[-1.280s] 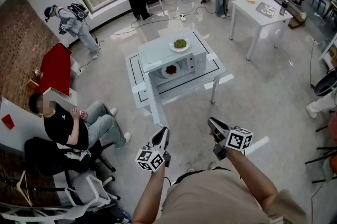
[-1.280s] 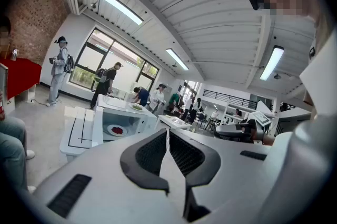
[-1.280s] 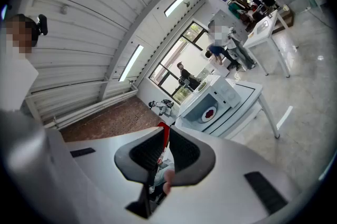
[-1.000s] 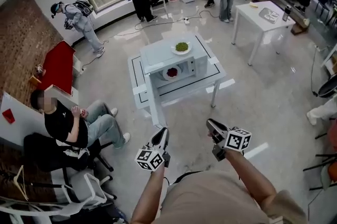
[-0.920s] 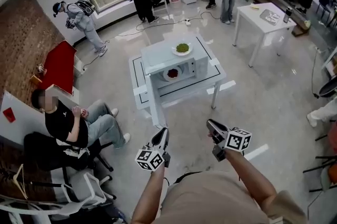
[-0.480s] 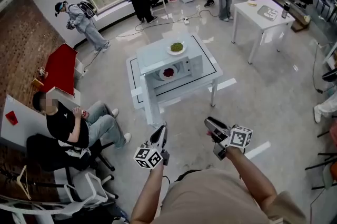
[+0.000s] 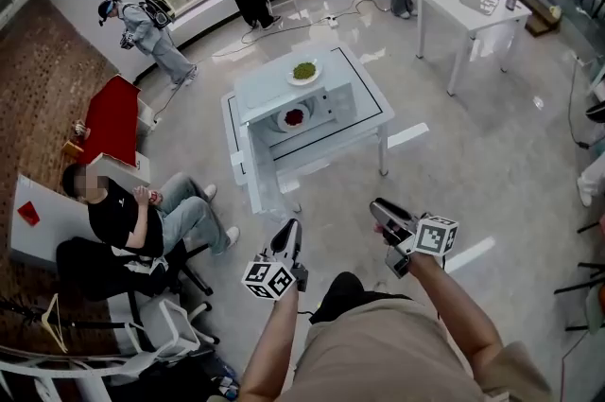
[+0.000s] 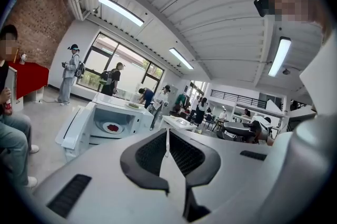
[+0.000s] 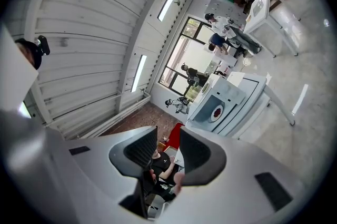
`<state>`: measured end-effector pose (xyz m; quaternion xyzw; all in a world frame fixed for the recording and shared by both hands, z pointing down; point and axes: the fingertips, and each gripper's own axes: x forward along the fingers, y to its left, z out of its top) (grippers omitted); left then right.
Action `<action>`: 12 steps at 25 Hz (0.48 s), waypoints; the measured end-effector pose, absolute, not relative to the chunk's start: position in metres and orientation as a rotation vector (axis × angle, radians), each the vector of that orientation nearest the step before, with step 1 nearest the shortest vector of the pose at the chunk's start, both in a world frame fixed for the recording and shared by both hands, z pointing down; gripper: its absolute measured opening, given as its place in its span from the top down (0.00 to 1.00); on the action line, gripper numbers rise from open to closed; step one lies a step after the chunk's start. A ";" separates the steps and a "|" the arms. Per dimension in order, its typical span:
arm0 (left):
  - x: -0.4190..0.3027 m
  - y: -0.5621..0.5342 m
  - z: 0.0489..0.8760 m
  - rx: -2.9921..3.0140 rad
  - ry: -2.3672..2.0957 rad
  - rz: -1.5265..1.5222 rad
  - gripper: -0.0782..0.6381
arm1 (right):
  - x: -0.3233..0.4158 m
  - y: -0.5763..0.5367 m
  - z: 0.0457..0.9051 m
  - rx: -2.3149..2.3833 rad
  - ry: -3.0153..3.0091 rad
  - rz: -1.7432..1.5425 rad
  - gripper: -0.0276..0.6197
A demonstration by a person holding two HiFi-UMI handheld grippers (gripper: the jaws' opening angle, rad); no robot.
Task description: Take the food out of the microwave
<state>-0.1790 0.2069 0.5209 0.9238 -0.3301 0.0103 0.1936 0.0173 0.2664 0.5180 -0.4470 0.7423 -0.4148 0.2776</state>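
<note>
Head view: red food (image 7: 294,116) inside open microwave (image 7: 344,103)

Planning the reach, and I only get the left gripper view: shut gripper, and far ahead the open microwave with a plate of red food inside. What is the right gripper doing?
Observer: The right gripper is open. Its jaws have just been opening, and nothing is held between them.
Operator: What's that smudge up on the roof ahead?
Observer: In the head view, a plate of green food sits on top of the microwave.
Operator: Anyone in my way?
Observer: No. The seated person is off to the left of the head view, apart from the table.
</note>
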 end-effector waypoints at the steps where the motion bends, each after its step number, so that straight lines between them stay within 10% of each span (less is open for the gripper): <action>1: -0.178 0.207 0.522 2.588 -0.930 0.032 0.88 | 0.019 0.264 0.519 -1.197 1.991 -1.116 0.77; 12: -0.167 0.165 0.524 2.595 -0.941 0.056 0.88 | 0.025 0.218 0.522 -1.178 1.982 -1.136 0.77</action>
